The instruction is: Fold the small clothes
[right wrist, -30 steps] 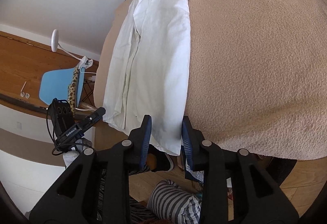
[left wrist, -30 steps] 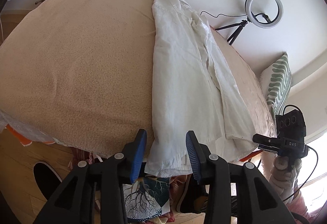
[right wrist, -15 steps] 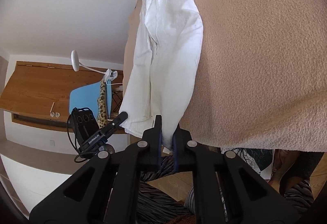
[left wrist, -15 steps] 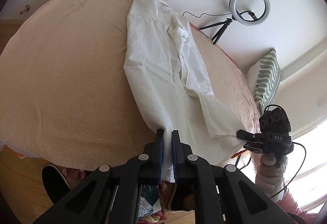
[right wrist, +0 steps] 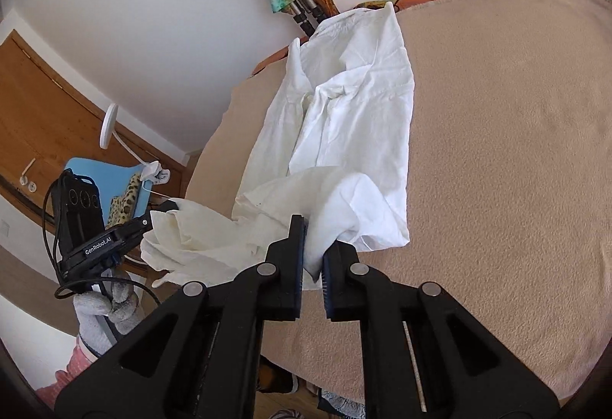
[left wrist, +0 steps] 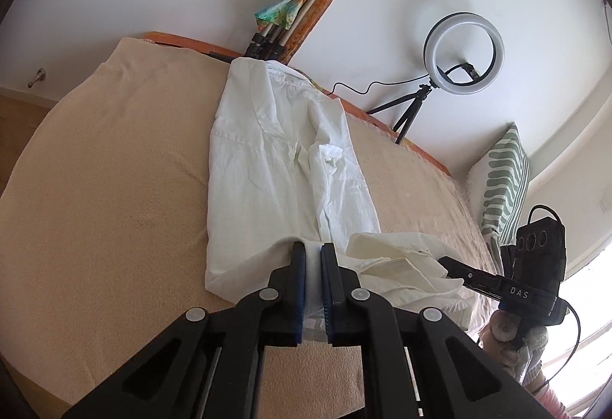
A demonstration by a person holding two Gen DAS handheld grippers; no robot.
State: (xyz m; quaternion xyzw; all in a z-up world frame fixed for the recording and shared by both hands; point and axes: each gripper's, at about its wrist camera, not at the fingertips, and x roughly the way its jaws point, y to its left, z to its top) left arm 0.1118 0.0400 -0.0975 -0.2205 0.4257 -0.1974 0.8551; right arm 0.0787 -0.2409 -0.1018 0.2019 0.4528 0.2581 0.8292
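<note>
Both tongs had just pinched shut on the hem of the white shirt [left wrist: 275, 166]: the left gripper [left wrist: 313, 258] held one corner, the right gripper [right wrist: 314, 239] the other. The raised hem bunched between them, while the rest of the shirt lay flat along the beige bedspread [left wrist: 95, 208], collar toward the wall. A ring light [left wrist: 463, 51] stood beyond the bedspread's far edge.
</note>
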